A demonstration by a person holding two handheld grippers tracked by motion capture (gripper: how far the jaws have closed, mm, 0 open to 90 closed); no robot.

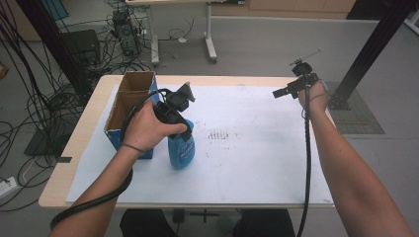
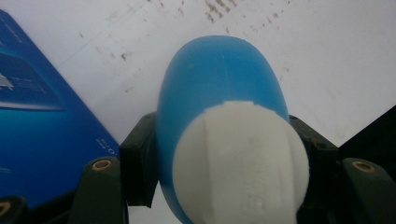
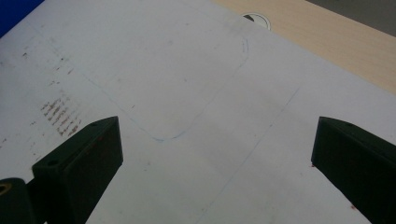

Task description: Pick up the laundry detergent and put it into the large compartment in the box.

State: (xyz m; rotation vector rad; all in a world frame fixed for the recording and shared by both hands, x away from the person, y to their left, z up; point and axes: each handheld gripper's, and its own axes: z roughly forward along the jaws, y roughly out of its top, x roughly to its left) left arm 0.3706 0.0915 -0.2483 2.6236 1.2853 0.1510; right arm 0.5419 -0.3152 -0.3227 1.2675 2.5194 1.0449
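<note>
High view: the left hand-held gripper [image 1: 179, 117] is clamped on a blue bottle [image 1: 181, 150] that stands upright on the white sheet [image 1: 257, 163] over the counter [image 1: 79, 148], just beside an open box [image 1: 129, 101]; the right hand-held gripper [image 1: 291, 89] is held up near the far right edge, well apart from the bottle.

Left gripper view: the black jaws press both sides of the bottle [image 2: 219, 93] under its white cap [image 2: 240, 163]; the box [image 2: 42, 135] lies at left.

Right gripper view: the jaws stand wide apart above the sheet [image 3: 187, 93], nothing between them.
</note>
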